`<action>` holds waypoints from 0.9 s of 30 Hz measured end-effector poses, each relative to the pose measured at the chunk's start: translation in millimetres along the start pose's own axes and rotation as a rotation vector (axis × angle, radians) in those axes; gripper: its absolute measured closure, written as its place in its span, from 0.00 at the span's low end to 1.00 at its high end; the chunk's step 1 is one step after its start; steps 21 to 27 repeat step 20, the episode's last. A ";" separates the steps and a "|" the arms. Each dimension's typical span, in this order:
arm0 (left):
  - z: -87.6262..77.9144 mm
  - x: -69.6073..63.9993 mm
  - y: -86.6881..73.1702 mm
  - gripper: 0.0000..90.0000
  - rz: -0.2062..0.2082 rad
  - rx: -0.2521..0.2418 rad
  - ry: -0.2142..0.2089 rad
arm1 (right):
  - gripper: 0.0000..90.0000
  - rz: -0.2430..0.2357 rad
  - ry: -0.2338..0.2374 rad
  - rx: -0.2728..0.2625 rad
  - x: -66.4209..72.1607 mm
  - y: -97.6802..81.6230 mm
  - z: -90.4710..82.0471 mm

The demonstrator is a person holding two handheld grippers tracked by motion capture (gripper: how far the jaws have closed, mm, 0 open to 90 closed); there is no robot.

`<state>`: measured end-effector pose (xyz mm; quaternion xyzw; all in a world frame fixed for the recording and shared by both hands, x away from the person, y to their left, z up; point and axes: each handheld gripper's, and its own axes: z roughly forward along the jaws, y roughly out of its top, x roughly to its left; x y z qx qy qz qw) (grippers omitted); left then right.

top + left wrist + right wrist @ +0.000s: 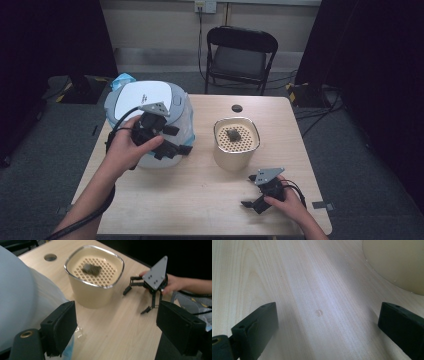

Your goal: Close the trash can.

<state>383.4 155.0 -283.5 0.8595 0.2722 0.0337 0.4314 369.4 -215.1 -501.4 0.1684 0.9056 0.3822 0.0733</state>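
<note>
Both my grippers wide apart and holding nothing — the left up against the big appliance, the right resting low by the pot.

My left gripper (172, 142) sits at the front of the white-lidded appliance (145, 97), its jaws spread and empty; my guess is I'm steadying that body or readying for its lid. My right gripper (256, 199) lies near the table (210, 200) edge, jaws also spread with bare wood between them, parked out of the way, I'd say. Between the two stands the cream pot (236, 155) with its metal rim. A perforated tray (100, 270) sits level inside its mouth, and on that tray lies one small dark lump (91, 268) — too blurred to name. The pot stands just beside the appliance, not touching it.
</note>
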 end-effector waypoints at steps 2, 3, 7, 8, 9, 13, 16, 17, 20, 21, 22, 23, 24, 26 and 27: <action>7.7 -3.6 -8.4 0.18 -0.009 0.010 -0.018 | 0.02 0.000 0.000 0.000 0.0 0.0 0.0; 14.4 -6.1 -15.1 0.18 -0.008 0.017 -0.023 | 0.02 0.000 0.000 0.000 0.0 0.0 0.0; 33.5 -10.8 -33.3 0.18 -0.011 0.035 -0.056 | 0.02 0.000 0.000 0.000 0.1 0.0 0.0; 33.5 -10.8 -33.3 0.18 -0.011 0.035 -0.056 | 0.02 0.000 0.000 0.000 0.1 0.0 0.0; 44.4 -12.7 -43.6 0.18 -0.005 0.044 -0.062 | 0.02 0.000 0.000 0.001 0.2 0.0 -0.1; 65.3 -14.4 -63.5 0.18 -0.016 0.066 -0.093 | 0.02 0.001 0.002 0.003 0.2 0.0 -0.2; 74.1 -15.1 -71.4 0.18 -0.008 0.078 -0.100 | 0.02 0.001 0.002 0.002 0.2 0.0 -0.1; 77.0 -15.5 -74.2 0.18 -0.007 0.089 -0.096 | 0.02 0.000 0.002 0.002 0.2 0.0 -0.2; 85.5 -16.8 -82.3 0.18 -0.016 0.076 -0.115 | 0.02 0.001 0.002 0.003 0.2 0.0 -0.2; 85.5 -16.8 -82.3 0.18 -0.016 0.076 -0.115 | 0.02 0.001 0.002 0.003 0.2 0.0 -0.2; 85.5 -16.8 -82.3 0.18 -0.016 0.076 -0.115 | 0.02 0.001 0.002 0.003 0.2 0.0 -0.2; 85.5 -16.8 -82.3 0.18 -0.016 0.076 -0.115 | 0.02 0.001 0.002 0.003 0.2 0.0 -0.2; 85.5 -16.8 -82.3 0.18 -0.016 0.076 -0.115 | 0.02 0.001 0.002 0.003 0.2 0.0 -0.2; 85.5 -16.8 -82.3 0.18 -0.016 0.076 -0.115 | 0.02 0.001 0.002 0.003 0.2 0.0 -0.2; 85.5 -16.8 -82.3 0.18 -0.016 0.076 -0.115 | 0.02 0.001 0.002 0.003 0.2 0.0 -0.2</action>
